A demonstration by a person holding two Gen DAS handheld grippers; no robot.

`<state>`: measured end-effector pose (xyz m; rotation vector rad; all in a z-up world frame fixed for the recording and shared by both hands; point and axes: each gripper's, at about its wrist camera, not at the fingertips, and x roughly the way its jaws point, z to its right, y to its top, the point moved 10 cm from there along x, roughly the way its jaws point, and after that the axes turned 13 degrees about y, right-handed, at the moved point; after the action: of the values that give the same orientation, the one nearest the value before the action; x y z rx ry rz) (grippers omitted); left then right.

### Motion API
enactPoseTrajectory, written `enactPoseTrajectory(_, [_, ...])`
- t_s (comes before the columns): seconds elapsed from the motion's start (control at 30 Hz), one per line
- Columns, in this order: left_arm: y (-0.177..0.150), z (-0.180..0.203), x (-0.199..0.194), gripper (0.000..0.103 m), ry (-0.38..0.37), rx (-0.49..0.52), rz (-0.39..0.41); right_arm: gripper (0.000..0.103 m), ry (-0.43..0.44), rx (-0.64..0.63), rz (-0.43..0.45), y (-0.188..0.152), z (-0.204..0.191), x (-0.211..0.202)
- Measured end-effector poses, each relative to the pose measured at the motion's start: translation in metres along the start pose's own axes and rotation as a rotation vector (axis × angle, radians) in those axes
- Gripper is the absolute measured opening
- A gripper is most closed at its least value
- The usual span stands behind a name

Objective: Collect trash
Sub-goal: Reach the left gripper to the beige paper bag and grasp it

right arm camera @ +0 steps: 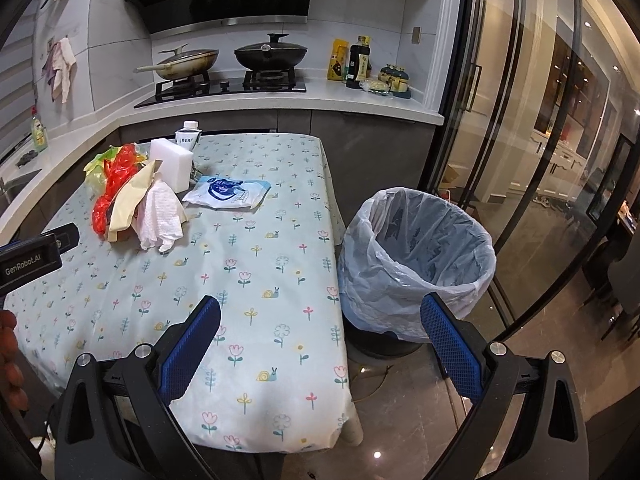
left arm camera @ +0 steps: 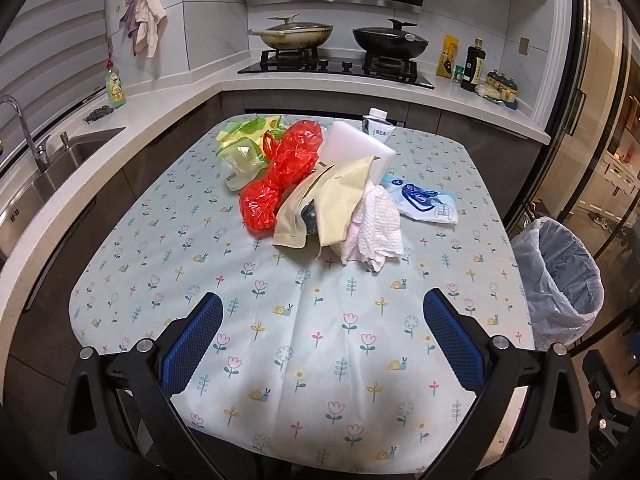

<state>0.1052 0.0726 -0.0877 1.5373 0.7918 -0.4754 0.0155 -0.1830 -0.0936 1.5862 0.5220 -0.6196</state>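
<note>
A heap of trash lies on the flowered table (left arm camera: 280, 344): a red plastic bag (left arm camera: 280, 176), a green-yellow wrapper (left arm camera: 240, 140), a beige paper envelope (left arm camera: 332, 204), a crumpled white tissue (left arm camera: 376, 232), a blue-white wipes pack (left arm camera: 424, 200), a white foam block (left arm camera: 356, 144) and a small carton (left arm camera: 378, 120). My left gripper (left arm camera: 322, 300) hovers open over the table's near part, short of the heap. My right gripper (right arm camera: 320, 304) is open above the table's right edge, with the bag-lined bin (right arm camera: 416, 256) just right of it. The heap (right arm camera: 140, 200) sits far left in the right wrist view.
A counter with a sink (left arm camera: 60, 160) runs along the left. A stove with two pans (left arm camera: 340, 40) and bottles (left arm camera: 472, 64) stands behind the table. Glass doors (right arm camera: 540, 140) close off the right side. The bin stands on the floor beside the table's right edge.
</note>
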Motion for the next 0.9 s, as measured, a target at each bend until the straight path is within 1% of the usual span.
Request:
enactPoseTrajectory(0.2, [0.013, -0.012, 0.035, 0.096, -0.02, -0.013, -0.033, 0.096, 0.024, -0.003, -0.012, 0.014, -0.02, 0.026])
enactPoseTrajectory(0.5, [0.031, -0.005, 0.084, 0.096, -0.083, 0.004, -0.093, 0.096, 0.043, 0.005, -0.052, 0.024, -0.044, 0.067])
enactPoseTrajectory(0.6, [0.033, -0.001, 0.095, 0.094, -0.106, -0.001, -0.111, 0.096, 0.049, 0.007, -0.067, 0.027, -0.053, 0.083])
enactPoseTrajectory(0.7, [0.033, 0.007, 0.106, 0.084, -0.141, 0.01, -0.139, 0.096, 0.052, -0.002, -0.077, 0.031, -0.062, 0.097])
enactPoseTrajectory(0.77, [0.031, 0.014, 0.113, 0.072, -0.164, 0.026, -0.159, 0.096, 0.054, -0.009, -0.081, 0.034, -0.068, 0.105])
enactPoseTrajectory(0.83, [0.029, 0.019, 0.119, 0.065, -0.18, 0.035, -0.172, 0.096, 0.056, -0.014, -0.087, 0.036, -0.073, 0.111])
enactPoseTrajectory(0.9, [0.028, 0.022, 0.125, 0.054, -0.2, 0.033, -0.187, 0.096, 0.059, -0.02, -0.092, 0.038, -0.077, 0.116])
